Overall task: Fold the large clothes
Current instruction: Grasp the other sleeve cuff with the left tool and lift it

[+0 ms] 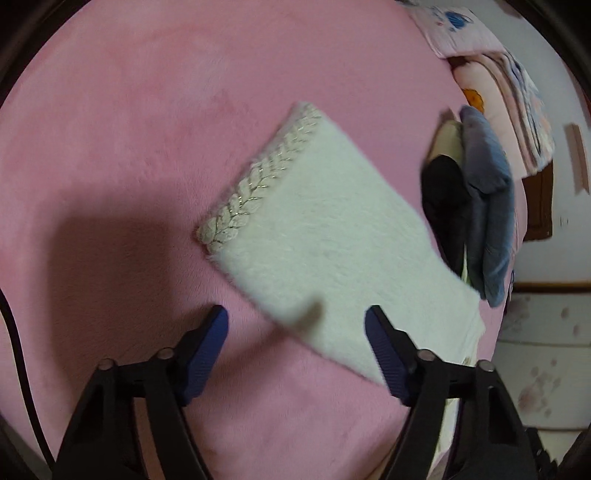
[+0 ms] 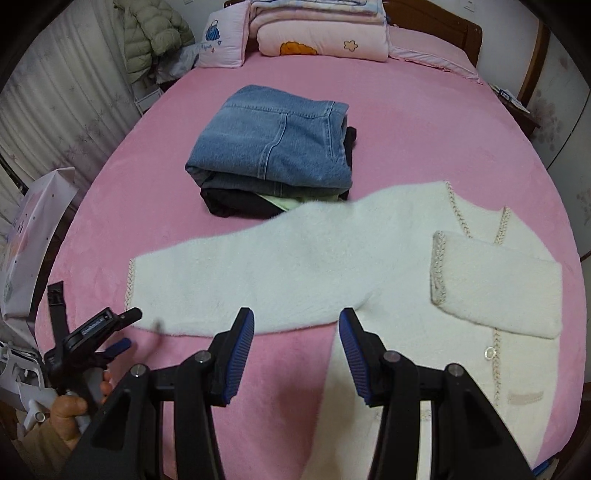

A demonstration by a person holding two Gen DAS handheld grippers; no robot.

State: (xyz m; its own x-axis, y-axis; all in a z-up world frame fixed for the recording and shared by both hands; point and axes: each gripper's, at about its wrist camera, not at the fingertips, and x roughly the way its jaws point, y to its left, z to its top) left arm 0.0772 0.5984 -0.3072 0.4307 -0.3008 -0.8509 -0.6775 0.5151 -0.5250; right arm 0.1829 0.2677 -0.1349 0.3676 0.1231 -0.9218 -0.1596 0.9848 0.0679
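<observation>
A white fuzzy cardigan (image 2: 498,295) with braided trim lies flat on the pink bed (image 2: 406,122). Its right sleeve (image 2: 495,280) is folded across the chest. Its left sleeve (image 2: 258,266) stretches out to the left, cuff at the far left. In the left wrist view that sleeve (image 1: 321,236) lies diagonally, its braided cuff (image 1: 258,177) pointing up-left. My left gripper (image 1: 295,325) is open just above the sleeve's near edge, and it also shows in the right wrist view (image 2: 122,332). My right gripper (image 2: 297,321) is open, over the sleeve's lower edge near the armpit.
A stack of folded clothes, blue jeans (image 2: 273,144) on top of dark and pale-green items, sits behind the sleeve. Pillows and folded quilts (image 2: 321,37) lie at the headboard. A puffer jacket (image 2: 151,33) hangs at back left. Curtains and a white bag (image 2: 33,236) are left of the bed.
</observation>
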